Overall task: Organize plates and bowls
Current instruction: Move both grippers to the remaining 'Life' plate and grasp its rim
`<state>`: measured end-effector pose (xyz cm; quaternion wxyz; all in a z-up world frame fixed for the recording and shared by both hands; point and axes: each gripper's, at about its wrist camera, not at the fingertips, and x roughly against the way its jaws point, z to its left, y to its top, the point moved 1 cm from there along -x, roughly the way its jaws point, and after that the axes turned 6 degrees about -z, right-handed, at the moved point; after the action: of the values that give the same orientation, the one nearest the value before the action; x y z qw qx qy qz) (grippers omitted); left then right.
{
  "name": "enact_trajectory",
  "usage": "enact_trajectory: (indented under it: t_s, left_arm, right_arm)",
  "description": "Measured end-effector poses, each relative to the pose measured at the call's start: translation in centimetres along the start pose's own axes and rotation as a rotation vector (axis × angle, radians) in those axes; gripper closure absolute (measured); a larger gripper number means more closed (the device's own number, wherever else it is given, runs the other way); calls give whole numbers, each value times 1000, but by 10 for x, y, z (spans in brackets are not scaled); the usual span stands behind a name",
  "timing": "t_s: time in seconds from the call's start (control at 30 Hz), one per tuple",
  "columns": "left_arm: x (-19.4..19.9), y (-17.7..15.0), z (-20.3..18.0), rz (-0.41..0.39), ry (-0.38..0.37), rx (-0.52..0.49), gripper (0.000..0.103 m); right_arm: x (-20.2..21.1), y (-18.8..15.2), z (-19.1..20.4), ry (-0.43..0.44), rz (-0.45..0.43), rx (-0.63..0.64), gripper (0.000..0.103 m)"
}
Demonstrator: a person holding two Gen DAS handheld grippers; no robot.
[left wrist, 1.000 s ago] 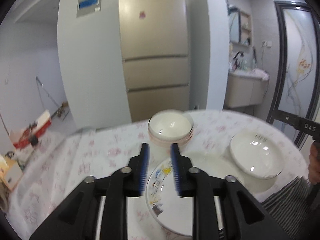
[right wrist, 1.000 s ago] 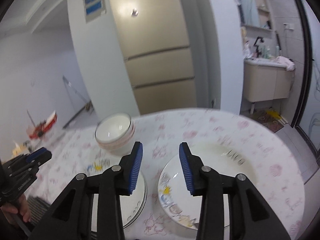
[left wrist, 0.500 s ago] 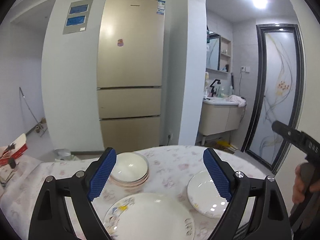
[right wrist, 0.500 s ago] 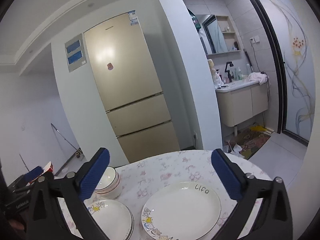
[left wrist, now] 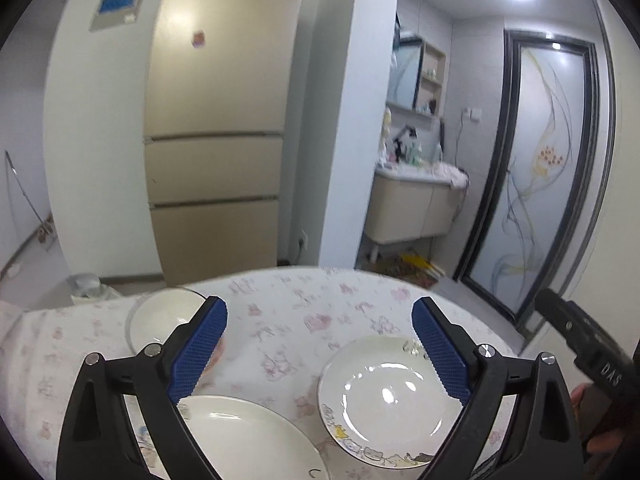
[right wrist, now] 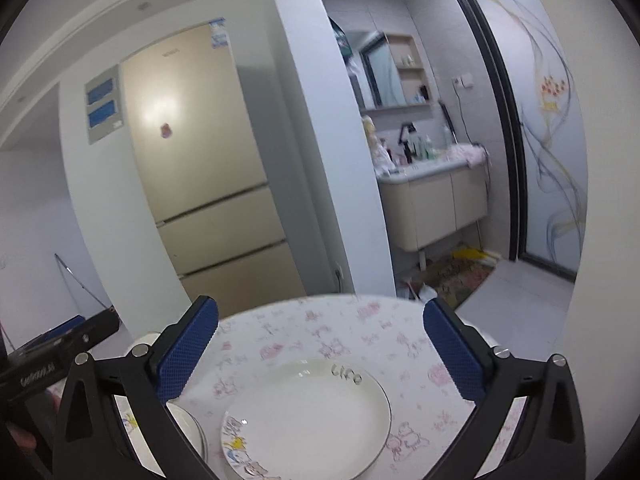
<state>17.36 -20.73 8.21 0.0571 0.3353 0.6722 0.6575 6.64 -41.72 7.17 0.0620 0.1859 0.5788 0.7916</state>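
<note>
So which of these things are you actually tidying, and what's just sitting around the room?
For the job:
- single plate
- plate stack
- bowls
- left gripper and right gripper, both open and holding nothing

Just around:
- floral tablecloth
- fridge
- washbasin cabinet
- glass door

Home: fridge (left wrist: 216, 152), bathrm vanity (left wrist: 416, 208), dining table (left wrist: 304, 320).

Both grippers (left wrist: 319, 346) (right wrist: 320, 354) wide apart, empty

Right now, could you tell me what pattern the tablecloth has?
White tablecloth with pale pink floral prints, clearest in the right wrist view.
</note>
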Motion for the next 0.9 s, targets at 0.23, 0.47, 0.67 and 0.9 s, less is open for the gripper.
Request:
enact_trajectory:
  t_s: [0.23,0.47,0.67,0.9]
  left_arm:
    - [-57,-21,-5,176,-88,73,8]
    - [-103,-48,-4,313,-107,72,8]
    - [-129,-69,4,401,-159,144,17]
    - [-147,-89,7,466,-133,125,40]
  right_arm:
    - [-30,-31,-33,-100,162,-92,1]
    - [-54,-58,-54,-121,306,-158,1]
    - [-74,-90,-64,-90,463,-225,16]
    - [-83,-116,-75,-59,585,-303,39]
